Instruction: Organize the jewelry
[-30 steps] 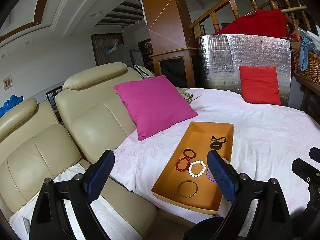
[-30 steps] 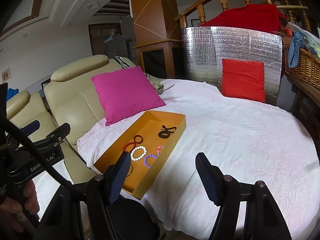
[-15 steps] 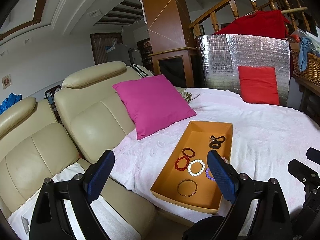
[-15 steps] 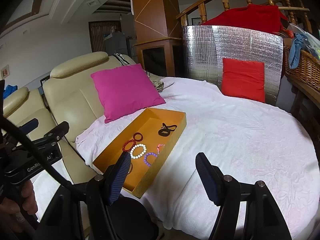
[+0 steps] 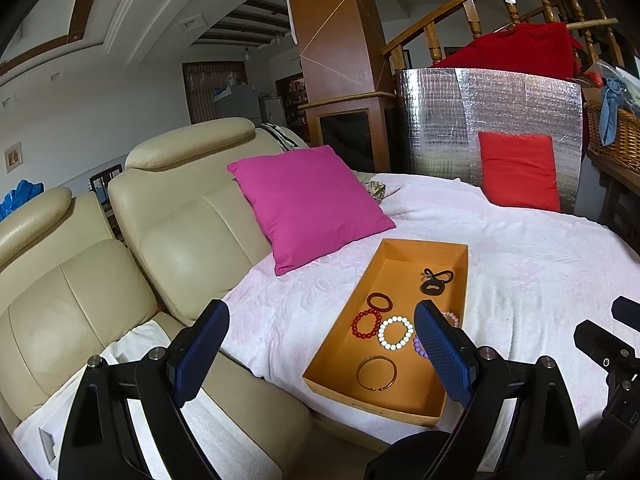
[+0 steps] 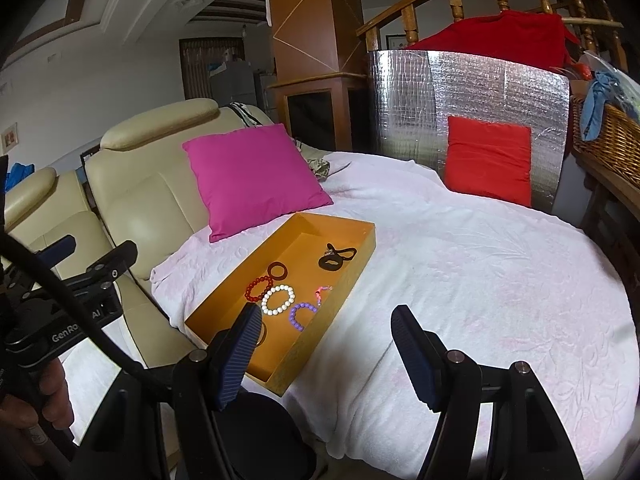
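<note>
Both the left gripper (image 5: 320,350) and right gripper (image 6: 324,346) hover spread and empty before the shallow orange cardboard tray (image 6: 224,306) on the white bed (image 6: 480,272), bracelets inside; approach step—next, descend onto one.

Cream sofa (image 5: 172,236) at left looks like smooth, slightly glossy leather. The white bedspread (image 6: 480,272) is soft embossed cloth. Matt orange tray (image 5: 352,344) seems cardboard. Upper right: crinkled shiny foil panel (image 5: 492,120), varnished wooden railing (image 5: 472,12), woven wicker basket (image 6: 608,136).
</note>
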A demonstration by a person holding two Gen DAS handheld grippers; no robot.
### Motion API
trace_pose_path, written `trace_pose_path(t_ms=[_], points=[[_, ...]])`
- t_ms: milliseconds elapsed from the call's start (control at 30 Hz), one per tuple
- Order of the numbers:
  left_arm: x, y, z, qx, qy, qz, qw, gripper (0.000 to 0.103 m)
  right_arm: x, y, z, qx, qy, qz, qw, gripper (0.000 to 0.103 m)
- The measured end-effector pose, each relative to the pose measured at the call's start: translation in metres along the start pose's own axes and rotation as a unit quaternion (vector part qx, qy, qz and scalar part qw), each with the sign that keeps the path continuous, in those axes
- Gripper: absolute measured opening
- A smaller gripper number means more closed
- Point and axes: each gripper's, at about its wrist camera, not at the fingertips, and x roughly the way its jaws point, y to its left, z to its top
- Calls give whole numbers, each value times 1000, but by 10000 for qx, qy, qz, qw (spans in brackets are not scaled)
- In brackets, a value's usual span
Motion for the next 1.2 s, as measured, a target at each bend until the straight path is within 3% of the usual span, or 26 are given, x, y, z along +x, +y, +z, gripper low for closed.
trace_pose_path(t_ms=[900, 1200], points=[[41, 19, -8, -112, 369, 171, 9991, 94, 45, 38, 24, -496, 201, 97, 9985, 71], [61, 15, -7, -107, 494, 218, 9985, 94, 68, 35, 32, -410, 314, 145, 9986, 71]])
